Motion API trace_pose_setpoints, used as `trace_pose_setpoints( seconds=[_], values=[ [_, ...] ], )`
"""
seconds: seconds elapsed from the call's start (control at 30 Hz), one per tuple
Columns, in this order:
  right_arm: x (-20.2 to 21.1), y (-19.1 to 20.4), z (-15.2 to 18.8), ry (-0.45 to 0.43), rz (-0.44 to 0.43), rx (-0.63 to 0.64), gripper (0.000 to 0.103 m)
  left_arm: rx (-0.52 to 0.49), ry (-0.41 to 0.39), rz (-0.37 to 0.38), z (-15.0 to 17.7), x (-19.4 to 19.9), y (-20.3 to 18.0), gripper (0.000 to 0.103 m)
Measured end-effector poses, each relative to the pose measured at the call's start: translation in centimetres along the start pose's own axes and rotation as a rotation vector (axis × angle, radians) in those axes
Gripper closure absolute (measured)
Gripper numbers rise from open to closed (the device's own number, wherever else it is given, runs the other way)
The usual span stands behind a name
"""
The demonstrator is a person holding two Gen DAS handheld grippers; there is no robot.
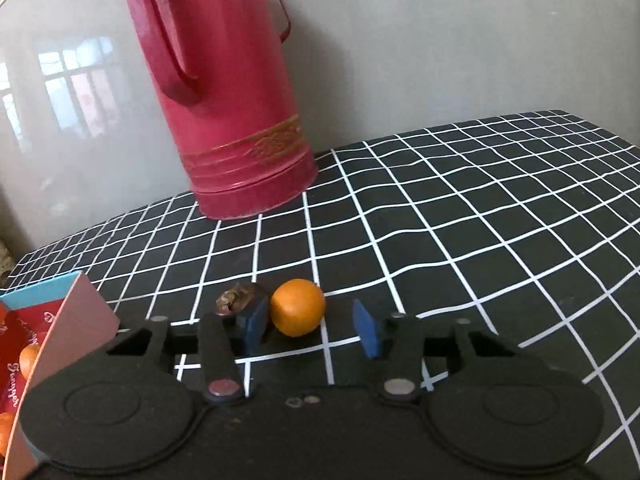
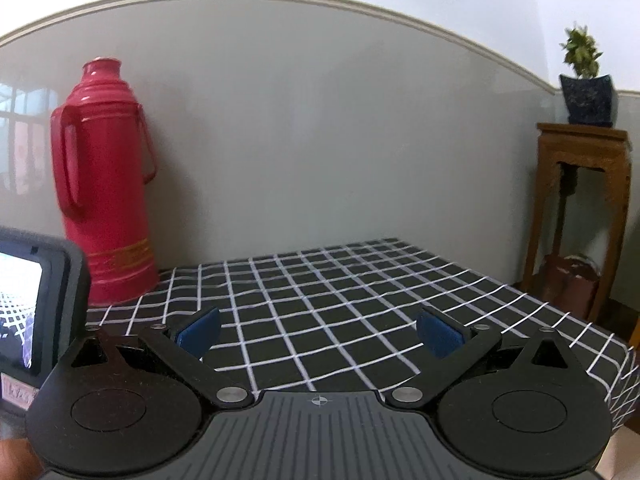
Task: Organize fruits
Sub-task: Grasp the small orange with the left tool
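A small orange (image 1: 298,307) lies on the black-and-white checked tablecloth (image 1: 440,220). My left gripper (image 1: 311,328) is low over the cloth with the orange between its blue pads. The orange sits right beside the left pad (image 1: 256,326), and a clear gap separates it from the right pad (image 1: 366,334), so the jaws are not pressing on it. A dark brown wrinkled fruit (image 1: 240,300) lies just behind the left pad. My right gripper (image 2: 320,334) hovers open above the cloth with nothing between its fingers.
A tall red thermos (image 1: 224,92) stands at the back by the wall. An open red and blue box (image 1: 60,320) holding oranges (image 1: 30,358) sits at the left. The left gripper's camera screen (image 2: 24,304) shows at the left. A wooden stand (image 2: 580,216) with a potted plant (image 2: 584,80) is beyond the table's right edge.
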State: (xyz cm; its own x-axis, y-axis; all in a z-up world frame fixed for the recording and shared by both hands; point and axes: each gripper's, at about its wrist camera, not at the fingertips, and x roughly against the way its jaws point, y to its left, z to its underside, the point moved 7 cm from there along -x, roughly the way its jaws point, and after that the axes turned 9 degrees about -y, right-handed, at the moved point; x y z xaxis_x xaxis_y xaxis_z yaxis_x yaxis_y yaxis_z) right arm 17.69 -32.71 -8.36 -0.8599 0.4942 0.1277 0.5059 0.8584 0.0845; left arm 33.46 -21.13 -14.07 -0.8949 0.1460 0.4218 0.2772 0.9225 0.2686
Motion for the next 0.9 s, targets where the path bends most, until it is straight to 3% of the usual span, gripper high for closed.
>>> trace_pose_setpoints(
  seconds=[0.17, 0.3, 0.37, 0.47, 0.63, 0.77, 0.9],
  values=[
    [0.1, -0.7, -0.4, -0.021, 0.027, -0.032, 0.0, -0.006, -0.022, -0.018, -0.1, 0.4, 0.3, 0.084],
    [0.0, -0.7, -0.4, -0.011, 0.022, -0.027, 0.0, -0.009, -0.021, -0.018, -0.2, 0.4, 0.2, 0.084],
    [0.1, -0.6, -0.3, -0.008, 0.015, -0.026, 0.0, -0.022, 0.0, -0.025, 0.0, 0.0, 0.0, 0.076],
    [0.1, -0.5, -0.3, -0.009, 0.01, -0.017, 0.0, -0.013, 0.006, -0.023, 0.0, -0.3, 0.1, 0.074],
    [0.1, -1.1, -0.5, -0.029, 0.051, -0.021, 0.0, 0.012, 0.003, -0.029, 0.0, -0.5, 0.5, 0.082],
    [0.6, -2.4, -1.3, -0.086, 0.13, -0.046, 0.0, 0.041, 0.0, -0.024, 0.0, -0.3, 0.8, 0.083],
    [0.8, -3.0, -1.7, -0.105, 0.154, -0.073, 0.0, 0.062, -0.003, -0.024, 0.1, -0.1, 1.0, 0.083]
  ],
)
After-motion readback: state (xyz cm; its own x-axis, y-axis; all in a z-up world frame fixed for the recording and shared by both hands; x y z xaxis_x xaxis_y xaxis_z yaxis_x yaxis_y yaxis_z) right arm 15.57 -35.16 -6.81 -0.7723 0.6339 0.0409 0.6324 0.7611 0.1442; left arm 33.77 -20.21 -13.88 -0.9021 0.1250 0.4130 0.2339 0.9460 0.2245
